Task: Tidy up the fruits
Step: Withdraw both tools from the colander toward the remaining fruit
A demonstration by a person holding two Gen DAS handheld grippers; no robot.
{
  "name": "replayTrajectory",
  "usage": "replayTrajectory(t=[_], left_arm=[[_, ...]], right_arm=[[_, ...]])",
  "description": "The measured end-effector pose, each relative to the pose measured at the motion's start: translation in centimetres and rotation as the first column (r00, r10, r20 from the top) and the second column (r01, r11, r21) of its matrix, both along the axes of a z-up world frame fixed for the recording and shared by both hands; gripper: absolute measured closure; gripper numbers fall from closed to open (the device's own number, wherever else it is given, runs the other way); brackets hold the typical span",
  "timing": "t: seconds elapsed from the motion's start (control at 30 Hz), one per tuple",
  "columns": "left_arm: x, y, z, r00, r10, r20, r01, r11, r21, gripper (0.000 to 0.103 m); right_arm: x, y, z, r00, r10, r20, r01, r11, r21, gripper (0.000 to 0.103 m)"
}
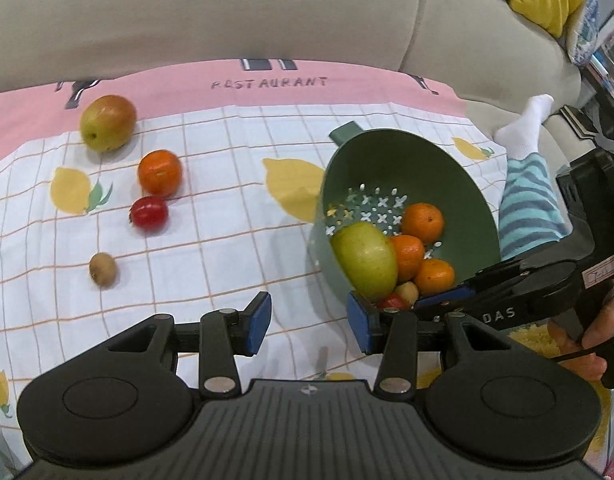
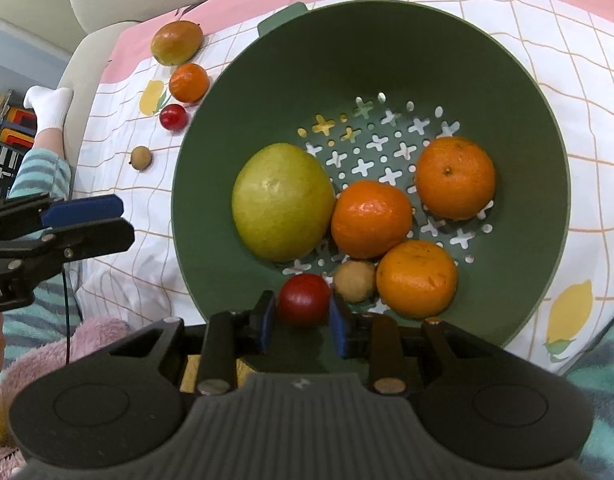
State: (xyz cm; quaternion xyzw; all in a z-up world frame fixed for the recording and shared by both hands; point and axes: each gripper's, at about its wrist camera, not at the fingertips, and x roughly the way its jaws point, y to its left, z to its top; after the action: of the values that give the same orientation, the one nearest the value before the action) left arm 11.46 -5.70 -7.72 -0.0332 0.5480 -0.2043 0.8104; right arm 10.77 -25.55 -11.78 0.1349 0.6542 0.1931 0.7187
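Green plastic makes up the colander (image 2: 387,60), which fills the middle of the right wrist view, tipped up on its near side. Inside lie a yellow-green pear (image 2: 282,202), three oranges (image 2: 371,219), a small brown fruit (image 2: 354,281) and a red fruit (image 2: 304,299) at the bottom edge of the bowl. The right gripper (image 2: 303,326) pinches the colander's near rim, its blue pads close on either side of that red fruit.

In the left wrist view the left gripper (image 1: 309,322) stands spread at the lower middle, nothing between its pads, just left of the colander. At the upper left of that frame, loose on the checked lemon-print cloth (image 1: 227,220), sit a reddish-green mango (image 1: 107,122), an orange (image 1: 159,173), a red fruit (image 1: 149,214) and a brown kiwi (image 1: 103,269). A person's socked foot (image 1: 525,124) shows at the right.
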Motion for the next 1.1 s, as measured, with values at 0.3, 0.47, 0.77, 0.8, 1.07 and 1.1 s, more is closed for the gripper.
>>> replayTrajectory(t=[0.3,0.47,0.77,0.8,1.07,1.1], left_arm=[[-1.0,1.3,0.7,0.999,0.018,0.034,-0.017,1.0,-0.006,0.051],[-1.4,2.3,1.4,0.997,0.047,0.063,-0.045,0.999,-0.021,0.051],[-2.8,4.1,2.3,0.984,0.105,0.142,-0.107,0.994,0.004,0.051],[-2.9,4.4,2.4,0.982,0.112,0.149,-0.114,0.994,0.001,0.051],[-3.8,7.3,2.8,0.958,0.199,0.208,-0.197,0.98,-0.032,0.048],[-3.8,7.7,2.8,0.952,0.217,0.214,-0.213,0.976,-0.041,0.048]], right_arm=[[-0.3,0.2,1.6,0.999,-0.009,0.046,0.011,0.999,-0.04,0.059],[-1.2,0.6,3.8,0.992,-0.014,0.125,0.024,0.997,-0.073,0.044],[-4.0,3.7,8.3,0.928,-0.003,0.373,0.06,0.988,-0.14,0.027],[-4.2,4.0,8.6,0.918,-0.012,0.395,0.073,0.987,-0.14,0.026],[-5.5,7.5,9.3,0.854,-0.145,0.499,0.197,0.979,-0.053,0.016],[-5.6,7.9,9.3,0.852,-0.161,0.498,0.203,0.979,-0.03,0.016]])
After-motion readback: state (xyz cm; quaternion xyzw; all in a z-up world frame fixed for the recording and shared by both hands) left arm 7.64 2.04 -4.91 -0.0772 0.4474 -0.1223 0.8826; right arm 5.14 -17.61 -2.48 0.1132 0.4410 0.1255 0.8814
